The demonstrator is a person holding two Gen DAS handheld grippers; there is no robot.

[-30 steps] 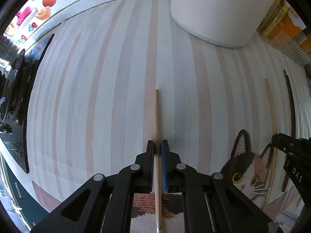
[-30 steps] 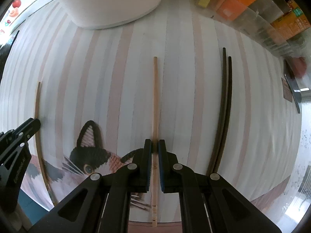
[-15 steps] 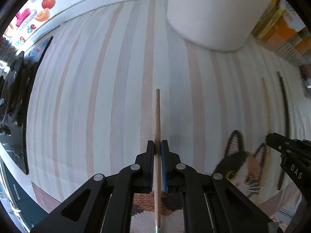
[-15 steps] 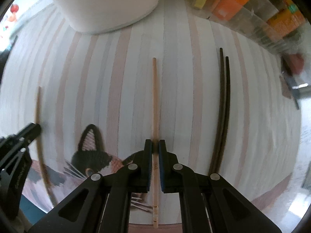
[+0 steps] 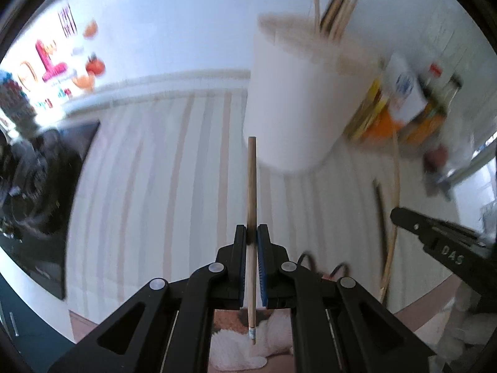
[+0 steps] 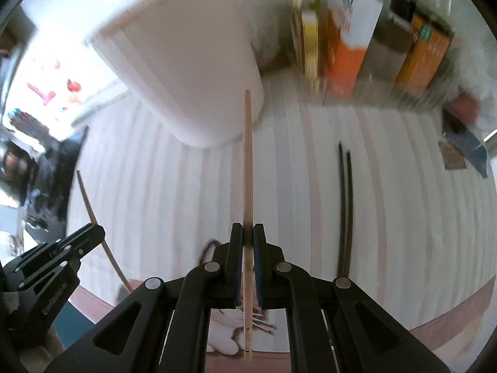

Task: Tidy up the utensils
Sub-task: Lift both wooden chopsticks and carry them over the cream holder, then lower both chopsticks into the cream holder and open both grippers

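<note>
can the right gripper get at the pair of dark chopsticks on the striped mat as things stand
Probably not yet: the right gripper is already shut on a light wooden chopstick. The pair of dark chopsticks lies uncovered to its right, so the path looks free once it unloads.

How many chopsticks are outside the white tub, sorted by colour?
Light chopstick: 2, one held in the left claw, one in the right claw
Dark chopstick: 2, lying side by side on the mat
Total: 4
Those standing in the tub are too blurred to count.
</note>
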